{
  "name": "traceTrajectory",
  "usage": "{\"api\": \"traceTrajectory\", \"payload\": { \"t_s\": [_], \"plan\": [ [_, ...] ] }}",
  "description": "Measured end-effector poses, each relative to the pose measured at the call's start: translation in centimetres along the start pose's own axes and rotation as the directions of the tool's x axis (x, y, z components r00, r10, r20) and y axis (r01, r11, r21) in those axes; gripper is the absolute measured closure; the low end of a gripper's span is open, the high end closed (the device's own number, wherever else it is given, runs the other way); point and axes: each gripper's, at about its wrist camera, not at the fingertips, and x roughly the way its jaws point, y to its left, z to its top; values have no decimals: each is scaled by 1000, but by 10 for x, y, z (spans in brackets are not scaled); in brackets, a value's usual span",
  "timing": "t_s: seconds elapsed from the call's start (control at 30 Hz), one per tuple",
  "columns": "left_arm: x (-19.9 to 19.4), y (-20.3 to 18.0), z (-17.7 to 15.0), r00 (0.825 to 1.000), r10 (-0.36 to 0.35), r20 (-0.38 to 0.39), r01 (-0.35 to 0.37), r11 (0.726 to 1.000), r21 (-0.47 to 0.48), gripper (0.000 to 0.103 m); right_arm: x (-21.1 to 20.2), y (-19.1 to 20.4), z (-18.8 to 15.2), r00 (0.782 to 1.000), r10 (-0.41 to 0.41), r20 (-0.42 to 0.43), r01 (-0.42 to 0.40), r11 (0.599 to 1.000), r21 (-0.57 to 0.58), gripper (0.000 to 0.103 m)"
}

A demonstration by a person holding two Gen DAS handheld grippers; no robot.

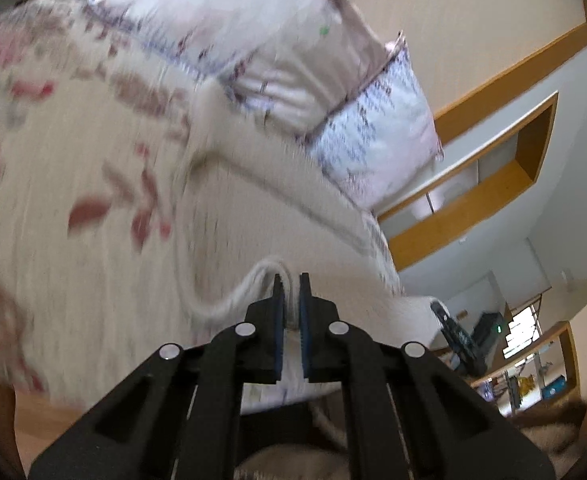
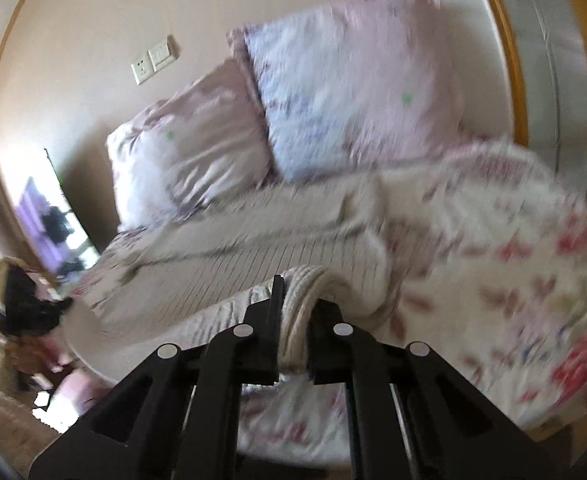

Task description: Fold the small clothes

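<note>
The left hand-held gripper (image 1: 292,294) was clamped tight on a rolled, ribbed hem of a small cream garment (image 1: 229,300), its blue pads nearly meeting with only the thin edge pinched between them. The right hand-held gripper (image 2: 297,300) was likewise closed hard on a bunched, ribbed edge of cream cloth (image 2: 305,312), probably the same garment, though the blur made that hard to confirm. Holding two edges at once made sense for a fold: with a corner in each grip, the cloth could be lifted clear and stretched flat before being laid over itself. The garment hung just above the bed (image 2: 277,240), near its front edge, over a striped beige cover. A floral quilt (image 2: 513,264) lay heaped to one side, and two pillows (image 2: 333,92) leaned against the wall behind, leaving the middle strip free as a folding surface. The fold itself looked barely begun.
</note>
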Motion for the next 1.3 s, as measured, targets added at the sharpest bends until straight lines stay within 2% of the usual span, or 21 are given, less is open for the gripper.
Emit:
{"api": "traceTrajectory", "payload": {
  "t_s": [0.2, 0.43, 0.67, 0.8, 0.93, 1.03, 1.2, 1.3],
  "plan": [
    [11, -12, 46, 995, 36, 98, -37, 999, 3, 97, 13, 8, 23, 993, -61, 104, 66, 996, -52, 94],
    [21, -26, 95, 982, 68, 179, -75, 996, 36, 97, 30, 11, 56, 982, -90, 168, 101, 993, -60, 94],
    [45, -44, 145, 969, 81, 235, -105, 990, 93, 97, 62, 9, 90, 973, -118, 198, 127, 991, -33, 94],
    [73, -39, 170, 965, 101, 243, -125, 989, 84, 97, 85, 7, 101, 969, -143, 200, 149, 989, -18, 94],
    [102, -21, 186, 966, 132, 223, -146, 988, 48, 97, 114, -3, 106, 969, -179, 171, 183, 983, -6, 94],
    [125, -4, 193, 967, 163, 194, -169, 986, 11, 97, 141, -14, 107, 974, -196, 114, 195, 981, 20, 94],
    [157, 21, 198, 959, 241, 151, -242, 970, -14, 97, 190, -35, 107, 978, -207, -18, 208, 975, 77, 94],
    [176, 38, 199, 954, 280, 106, -276, 960, -48, 97, 222, -52, 104, 971, -210, -112, 224, 966, 127, 94]
  ]
}}
